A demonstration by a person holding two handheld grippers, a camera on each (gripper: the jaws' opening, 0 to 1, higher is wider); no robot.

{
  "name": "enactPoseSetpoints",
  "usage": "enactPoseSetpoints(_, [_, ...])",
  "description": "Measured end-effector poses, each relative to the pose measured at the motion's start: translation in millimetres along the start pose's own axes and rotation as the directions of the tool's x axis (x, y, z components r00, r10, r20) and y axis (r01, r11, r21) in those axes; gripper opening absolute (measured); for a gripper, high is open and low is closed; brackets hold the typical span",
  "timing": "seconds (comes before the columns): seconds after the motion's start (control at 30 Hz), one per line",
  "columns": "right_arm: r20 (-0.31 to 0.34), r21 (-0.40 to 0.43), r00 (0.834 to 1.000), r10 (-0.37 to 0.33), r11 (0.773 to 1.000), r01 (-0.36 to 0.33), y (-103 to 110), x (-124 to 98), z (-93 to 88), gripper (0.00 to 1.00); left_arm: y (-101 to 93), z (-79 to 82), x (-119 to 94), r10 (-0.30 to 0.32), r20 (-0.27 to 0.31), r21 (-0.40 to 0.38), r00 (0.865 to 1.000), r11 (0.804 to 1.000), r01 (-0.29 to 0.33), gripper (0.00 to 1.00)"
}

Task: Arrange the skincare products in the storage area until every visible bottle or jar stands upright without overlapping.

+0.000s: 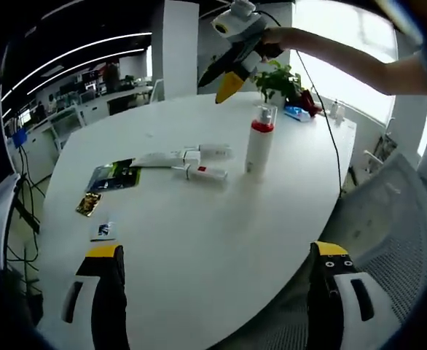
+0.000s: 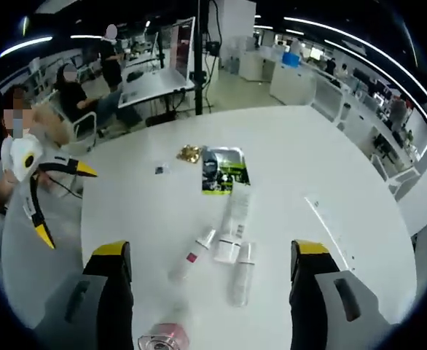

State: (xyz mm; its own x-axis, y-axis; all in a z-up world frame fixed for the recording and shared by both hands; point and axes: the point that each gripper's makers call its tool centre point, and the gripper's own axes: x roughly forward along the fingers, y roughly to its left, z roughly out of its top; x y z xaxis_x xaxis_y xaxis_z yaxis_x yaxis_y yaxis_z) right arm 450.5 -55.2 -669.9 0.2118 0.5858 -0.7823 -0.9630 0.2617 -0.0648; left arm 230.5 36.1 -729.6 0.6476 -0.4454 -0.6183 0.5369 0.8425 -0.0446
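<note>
One red-collared bottle (image 1: 259, 148) stands upright mid-table; just left of it three tubes (image 1: 192, 162) lie flat and bunched, touching. In the right gripper view the same tubes (image 2: 228, 248) lie between the jaws, the bottle's cap (image 2: 164, 338) at the near edge. Sachets (image 2: 224, 170) lie further out on the white table (image 1: 199, 248). Left gripper (image 1: 217, 292) is spread, empty, low at the table edge. Right gripper (image 2: 205, 292) is spread, empty, held above the tubes. One tube at a time should be pinched near its cap, lifted clear of its neighbours and stood apart from the bottle.
</note>
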Motion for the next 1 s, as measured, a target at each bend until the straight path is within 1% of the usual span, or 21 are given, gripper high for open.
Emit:
enactPoseSetpoints(0.07, [-0.015,0.004,1.000,-0.007,1.000,0.007,-7.2,8.9,-2.4,0.88,0.2,-1.2,1.2,-0.002,-0.005,0.002,1.000,1.000,0.002,0.99])
enactPoseSetpoints(0.13, [-0.019,0.003,1.000,-0.001,1.000,0.001,-9.4,14.5,-3.6,0.89,-0.1,-1.8,1.2,-0.005,-0.006,-0.004,1.000,1.000,0.005,0.99])
enactPoseSetpoints(0.33, [-0.028,0.025,0.999,0.029,0.999,-0.028,-11.8,31.7,-6.2,0.90,1.1,-1.6,1.6,-0.005,0.001,-0.014,1.000,1.000,0.005,0.99])
enactPoseSetpoints(0.37, [-0.034,0.022,0.999,0.034,0.999,-0.033,-9.2,35.2,-8.1,0.90,1.2,-2.8,2.0,-0.006,-0.004,-0.014,1.000,1.000,0.006,0.99])
enactPoseSetpoints(0.43, [-0.052,0.016,0.998,0.034,0.999,-0.034,-11.3,44.4,-10.7,0.89,1.3,-3.5,2.0,-0.005,-0.008,-0.012,1.000,1.000,0.005,0.99])
enactPoseSetpoints(0.57, [-0.073,0.004,0.997,0.023,1.000,-0.022,-13.2,54.5,-15.4,0.82,1.3,-3.4,1.9,-0.006,-0.005,-0.013,1.000,1.000,0.006,0.99])
enactPoseSetpoints(0.67, [-0.093,0.025,0.995,0.045,0.999,-0.042,-11.2,62.3,-19.6,0.77,1.0,-5.2,2.1,-0.011,-0.013,-0.010,1.000,1.000,0.011,0.99])
enactPoseSetpoints(0.77, [-0.101,0.031,0.994,0.037,0.999,-0.034,-14.9,68.6,-22.2,0.72,1.4,-5.4,1.8,-0.010,-0.013,-0.009,1.000,1.000,0.010,0.99])
enactPoseSetpoints(1.0, [-0.148,0.058,0.988,0.035,0.998,-0.027,-20.4,87.4,-34.8,0.60,-1.6,-5.6,1.6,-0.021,-0.013,-0.010,1.000,1.000,0.021,0.99])
